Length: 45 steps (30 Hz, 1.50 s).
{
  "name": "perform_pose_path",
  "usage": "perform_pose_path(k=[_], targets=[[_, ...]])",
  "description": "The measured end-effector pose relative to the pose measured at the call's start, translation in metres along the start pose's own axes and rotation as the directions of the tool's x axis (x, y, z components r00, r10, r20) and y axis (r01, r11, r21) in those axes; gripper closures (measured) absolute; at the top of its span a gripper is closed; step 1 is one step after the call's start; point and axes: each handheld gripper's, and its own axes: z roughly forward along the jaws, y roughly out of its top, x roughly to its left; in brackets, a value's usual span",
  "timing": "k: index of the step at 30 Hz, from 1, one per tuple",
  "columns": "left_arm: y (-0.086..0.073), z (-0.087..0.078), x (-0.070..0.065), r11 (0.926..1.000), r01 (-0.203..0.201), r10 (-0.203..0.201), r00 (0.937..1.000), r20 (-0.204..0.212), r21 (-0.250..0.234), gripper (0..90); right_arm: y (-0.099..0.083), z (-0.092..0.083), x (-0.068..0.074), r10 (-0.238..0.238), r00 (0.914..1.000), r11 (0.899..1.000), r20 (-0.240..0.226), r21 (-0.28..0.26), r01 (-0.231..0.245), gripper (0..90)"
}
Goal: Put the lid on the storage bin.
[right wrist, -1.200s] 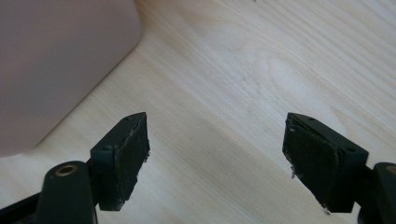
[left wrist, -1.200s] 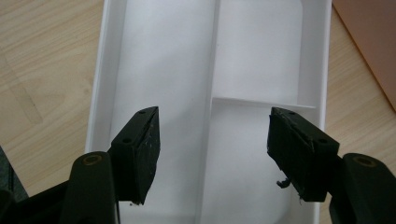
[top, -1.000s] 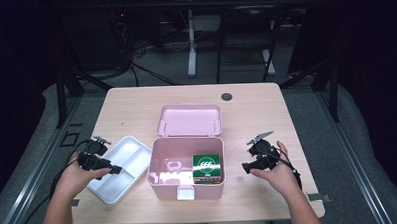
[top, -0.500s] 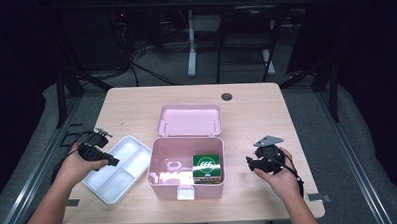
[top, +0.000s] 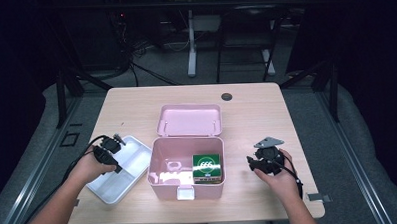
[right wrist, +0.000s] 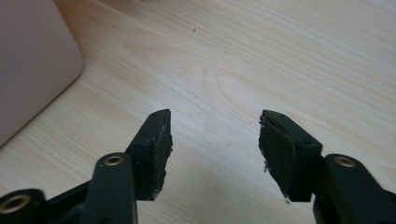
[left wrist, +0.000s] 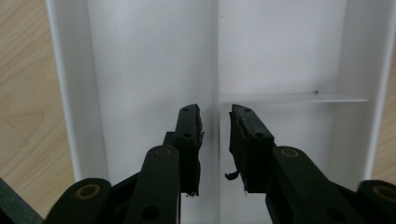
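From above, a pale wooden table [top: 256, 115] stands on a grey floor in a dark room, with cables and stand legs behind it. A pink box [top: 186, 167] sits mid-table with its lid [top: 189, 120] laid back and a green-and-white carton [top: 207, 166] inside. At its left lies a white divided tray [top: 119, 171]. The left gripper [top: 118, 143] hovers over the tray's near edge; the right gripper [top: 254, 162] hangs over bare wood just right of the box.

In the left gripper view, the jaws have just been closing and straddle the tray's divider wall [left wrist: 218, 70], a narrow gap left, the pads not pressing on it.

In the right gripper view, the jaws have been closing too but stand apart over bare wood, the box's corner [right wrist: 32, 60] at left.
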Motion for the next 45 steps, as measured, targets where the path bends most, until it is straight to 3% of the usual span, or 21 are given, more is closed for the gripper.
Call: perform_pose_path(k=[1,2,3,8,11,13,17,27,31,45], targets=[[0.001,0.003,0.000,0.9999,-0.005,0.004,1.0000,0.004,0.013,76.7,-0.001,-0.001,-0.002,0.033,0.9991,0.999,-0.025,-0.006,-0.034,48.6],[0.001,0.003,0.000,0.9999,-0.005,0.004,1.0000,0.004,0.013,78.3,-0.001,-0.001,-0.002,0.033,0.9991,0.999,-0.025,-0.006,-0.034,48.6],[0.002,0.004,0.000,0.9998,-0.002,0.002,1.0000,0.008,0.018,79.5,-0.001,-0.002,-0.004,0.063,0.9975,0.998,-0.032,-0.017,-0.063,50.4],[0.008,0.014,-0.002,0.9980,-0.007,0.006,1.0000,0.007,0.062,81.8,-0.004,0.000,-0.007,0.095,0.9944,0.995,-0.046,-0.008,-0.095,50.7],[0.010,0.016,-0.003,0.9978,-0.006,0.005,0.9999,0.016,0.066,84.4,-0.005,0.002,-0.007,0.097,0.9942,0.995,-0.046,0.003,-0.097,50.8],[0.012,0.018,-0.004,0.9966,-0.008,0.008,1.0000,0.001,0.082,87.6,-0.005,0.002,-0.006,0.093,0.9944,0.996,-0.049,0.001,-0.094,50.7],[0.011,0.018,-0.001,0.9969,0.015,-0.018,0.9994,0.030,0.077,88.8,-0.005,0.003,-0.006,0.090,0.9947,0.996,-0.050,0.005,-0.090,50.5],[0.011,0.017,0.002,0.9955,0.015,-0.018,0.9992,0.035,0.094,89.1,-0.006,0.005,-0.004,0.085,0.9948,0.996,-0.057,0.023,-0.084,50.0],[0.008,0.007,0.007,0.9957,0.021,-0.024,0.9992,0.031,0.090,89.1,-0.006,0.005,-0.005,0.088,0.9945,0.996,-0.057,0.022,-0.086,50.0],[-0.001,-0.054,0.017,0.9994,0.031,-0.031,0.9995,0.000,0.016,89.1,-0.007,0.007,-0.005,0.094,0.9938,0.995,-0.060,0.025,-0.093,49.5]])
